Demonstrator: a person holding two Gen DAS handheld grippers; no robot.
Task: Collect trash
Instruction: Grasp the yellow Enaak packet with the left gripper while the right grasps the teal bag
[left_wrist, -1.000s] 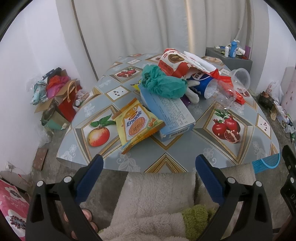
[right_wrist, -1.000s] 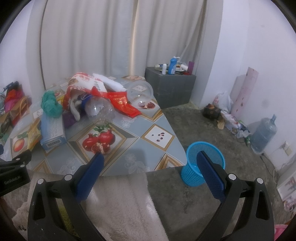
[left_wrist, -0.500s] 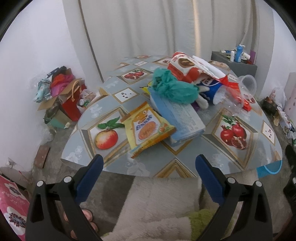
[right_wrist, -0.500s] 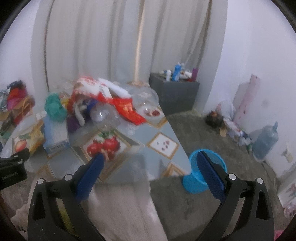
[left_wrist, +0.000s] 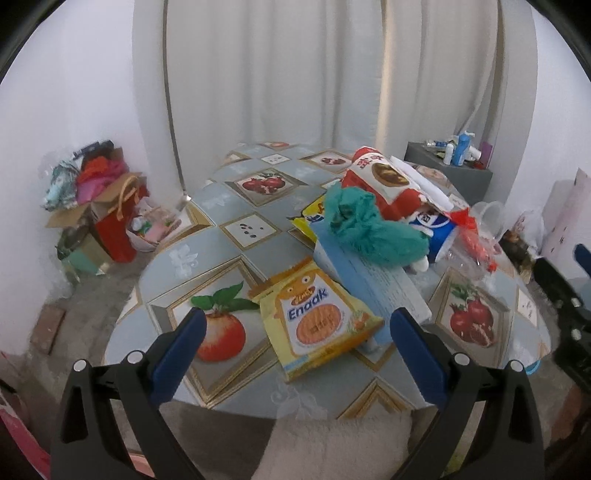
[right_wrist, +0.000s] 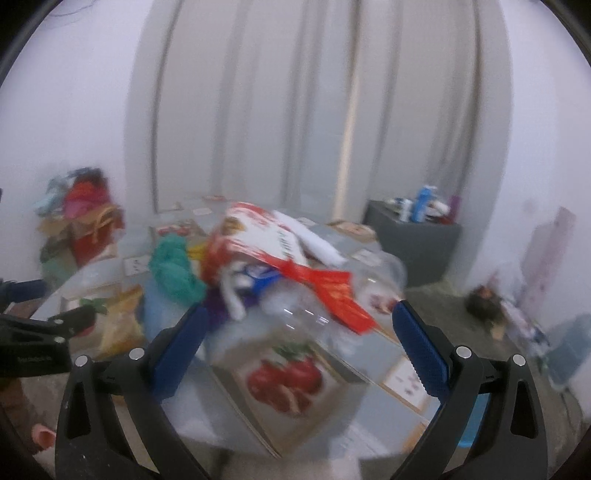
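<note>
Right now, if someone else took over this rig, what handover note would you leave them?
Left gripper: open, empty, hovering over the near table edge in front of the yellow Enaak snack packet.
Right gripper: open, empty, facing the clear plastic cups and red wrapper; this view is blurred.
Trash all lies on the table: packet overlapping the light blue box, teal crumpled bag on top, red-and-white snack bag behind.
Done: nothing collected that I can see.
Left: everything; the bin is barely visible at the right edge.
</note>
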